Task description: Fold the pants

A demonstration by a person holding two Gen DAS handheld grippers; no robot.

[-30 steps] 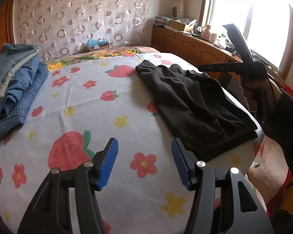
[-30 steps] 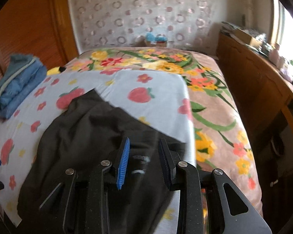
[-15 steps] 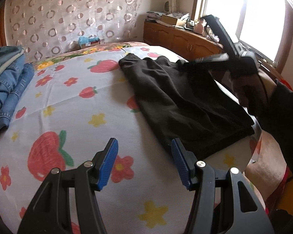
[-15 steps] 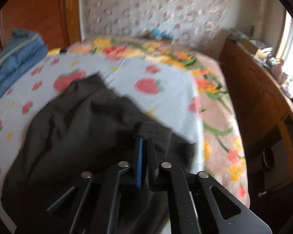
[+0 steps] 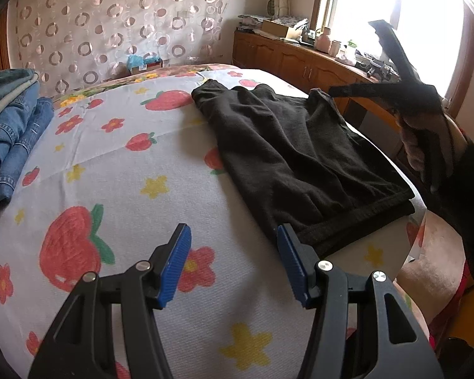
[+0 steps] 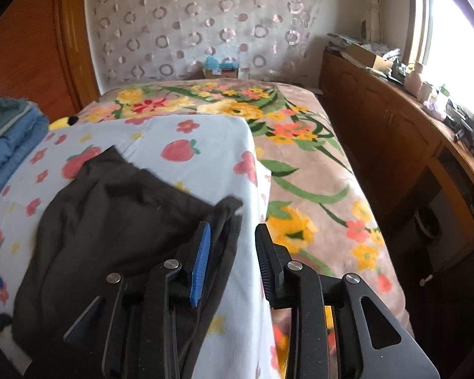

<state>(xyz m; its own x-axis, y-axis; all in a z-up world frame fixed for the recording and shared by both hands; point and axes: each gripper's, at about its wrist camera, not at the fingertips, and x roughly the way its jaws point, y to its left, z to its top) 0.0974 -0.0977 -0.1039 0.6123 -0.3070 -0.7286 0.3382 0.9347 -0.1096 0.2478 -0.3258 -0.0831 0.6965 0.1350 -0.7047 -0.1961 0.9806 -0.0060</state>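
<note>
Pants (image 5: 287, 145), judged soft and limp, are best pinched at the hem; left tool (image 5: 233, 262) and right tool (image 6: 230, 252) are spread, holding nothing.

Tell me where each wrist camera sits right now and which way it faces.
Left wrist: low over the strawberry sheet, facing the headboard and window; shows the open left gripper, the black pants, and the person's right hand.
Right wrist: at the pants' right edge, facing up the bed; shows the open right gripper over the pants.
Shared: pants, sheet, folded jeans, wooden cabinet.
</note>
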